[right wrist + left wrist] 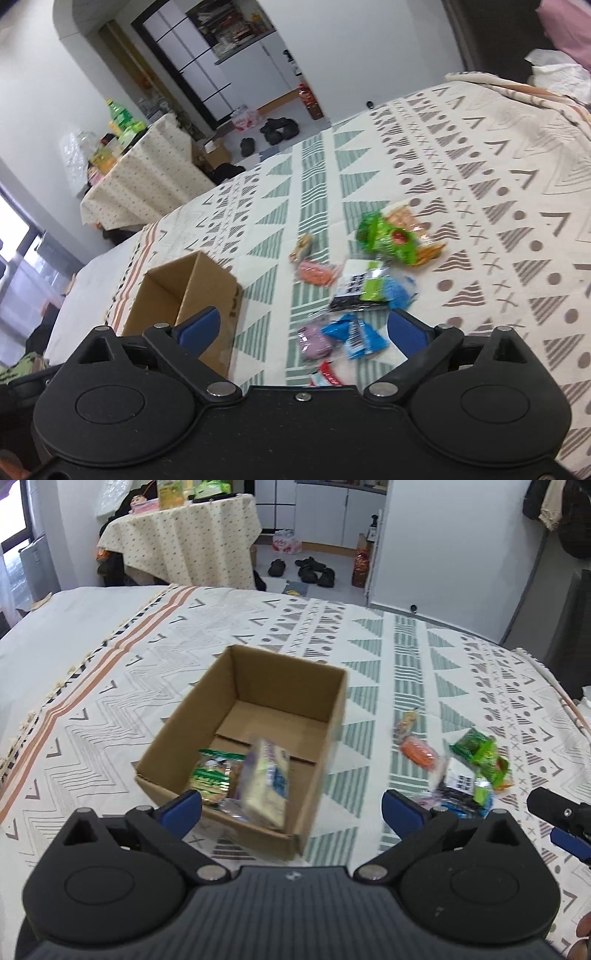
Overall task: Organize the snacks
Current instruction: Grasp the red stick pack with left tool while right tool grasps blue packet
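Both tongs, left (291,808) and right (303,332), wide, empty. Next: right tongs square over blue packet (356,334), mid-bed; carry to box (240,716).

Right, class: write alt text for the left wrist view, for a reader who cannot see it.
An open cardboard box sits on a patterned bedspread with two snack packets inside. The left gripper is open over the box's near edge, holding nothing. More snacks lie loose to the box's right.
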`<state>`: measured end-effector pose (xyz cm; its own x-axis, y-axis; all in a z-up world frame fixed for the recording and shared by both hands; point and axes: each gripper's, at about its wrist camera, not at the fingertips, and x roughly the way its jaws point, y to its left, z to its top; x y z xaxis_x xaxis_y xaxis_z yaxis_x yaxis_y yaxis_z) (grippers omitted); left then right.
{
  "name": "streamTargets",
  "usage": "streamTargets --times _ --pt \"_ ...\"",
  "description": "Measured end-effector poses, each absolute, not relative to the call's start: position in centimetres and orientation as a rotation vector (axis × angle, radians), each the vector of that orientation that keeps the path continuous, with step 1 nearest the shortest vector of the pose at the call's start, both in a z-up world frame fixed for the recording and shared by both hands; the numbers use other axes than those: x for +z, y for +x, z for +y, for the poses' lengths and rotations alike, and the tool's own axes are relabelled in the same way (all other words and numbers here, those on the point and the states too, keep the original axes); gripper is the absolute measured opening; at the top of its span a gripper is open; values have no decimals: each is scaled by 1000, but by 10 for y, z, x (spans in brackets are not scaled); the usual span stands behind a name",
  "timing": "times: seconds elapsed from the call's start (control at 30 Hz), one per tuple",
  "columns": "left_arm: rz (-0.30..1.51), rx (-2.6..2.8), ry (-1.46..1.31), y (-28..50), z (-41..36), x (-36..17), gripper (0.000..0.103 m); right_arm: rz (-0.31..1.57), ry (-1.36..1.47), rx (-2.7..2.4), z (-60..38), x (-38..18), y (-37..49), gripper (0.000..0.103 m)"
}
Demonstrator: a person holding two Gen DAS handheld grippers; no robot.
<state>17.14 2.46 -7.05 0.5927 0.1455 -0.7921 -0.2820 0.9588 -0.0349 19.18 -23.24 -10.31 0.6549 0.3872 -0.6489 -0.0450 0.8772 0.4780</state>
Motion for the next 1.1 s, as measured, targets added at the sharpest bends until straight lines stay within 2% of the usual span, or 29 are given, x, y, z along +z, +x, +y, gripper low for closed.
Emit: streamTargets --times 0.5,0.57,0.7,1.1 --pt "916 197 -226 171 -33 -73 103 794 506 201 -286 -105 179 98" --pt "930 202 -235 172 -40 -79 103 807 524 195 -294 -111 182 96" --pt "963 186 -244 175 -53 -91 103 836 613 187 -306 -125 188 82" --pt "1028 231 -309 192 -64 -132 100 896 667 250 -304 -145 203 74"
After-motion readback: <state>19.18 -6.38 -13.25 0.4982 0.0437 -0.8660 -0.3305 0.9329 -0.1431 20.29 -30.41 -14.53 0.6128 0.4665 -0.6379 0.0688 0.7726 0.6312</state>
